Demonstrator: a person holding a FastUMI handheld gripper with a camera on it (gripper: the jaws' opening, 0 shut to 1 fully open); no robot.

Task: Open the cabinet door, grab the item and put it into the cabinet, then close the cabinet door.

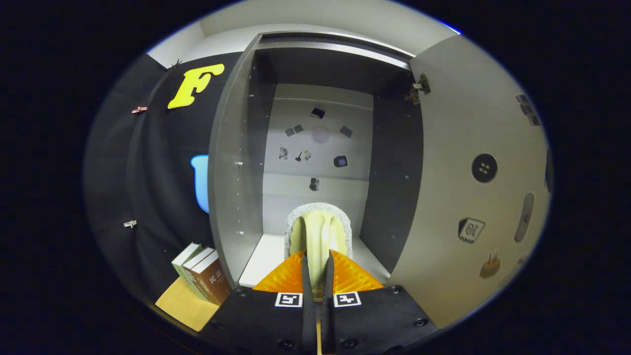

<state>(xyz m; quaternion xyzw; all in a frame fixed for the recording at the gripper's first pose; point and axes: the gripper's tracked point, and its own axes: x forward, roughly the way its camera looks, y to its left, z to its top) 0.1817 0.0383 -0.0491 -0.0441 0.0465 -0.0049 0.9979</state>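
Claw (318,276) pinching sponge (318,231), inside open cabinet (231,148).

Gripper (318,268) is pinching a pale yellow sponge (319,231) with a grey scrub edge, both fingers pressing on it, nearly closed. Sponge is sitting upright inside the open cabinet (231,162), over its white floor. Cabinet door (473,197) is swung wide on the right. Books (202,276) are standing left of the cabinet on a tan bench (185,305).
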